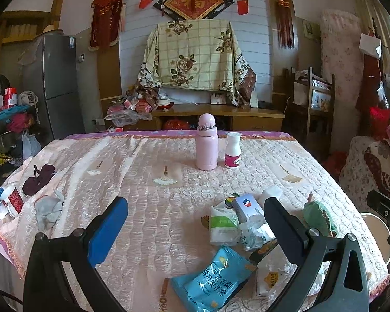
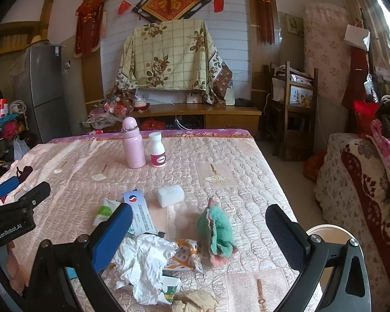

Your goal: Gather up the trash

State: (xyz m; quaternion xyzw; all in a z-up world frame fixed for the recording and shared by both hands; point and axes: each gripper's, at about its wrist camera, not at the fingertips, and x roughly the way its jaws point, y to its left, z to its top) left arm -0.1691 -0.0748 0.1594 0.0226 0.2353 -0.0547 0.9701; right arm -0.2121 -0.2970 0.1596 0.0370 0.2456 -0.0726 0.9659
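Note:
Trash lies in a heap on the pink quilted table: a blue snack packet, a green-and-white pack, a white-and-blue box, and a white crumpled wrapper. My left gripper hangs open above the table, left of the heap. In the right wrist view, crumpled white paper, an orange-patterned wrapper, the white-and-blue box and a green cloth toy lie between the wide-apart fingers of my open right gripper. Neither gripper holds anything.
A pink bottle and a white pill bottle stand at the far middle. A white foam block, grey cloth, dark yarn and a red-and-white mug also sit on the table. A round white bin stands off the table's right edge.

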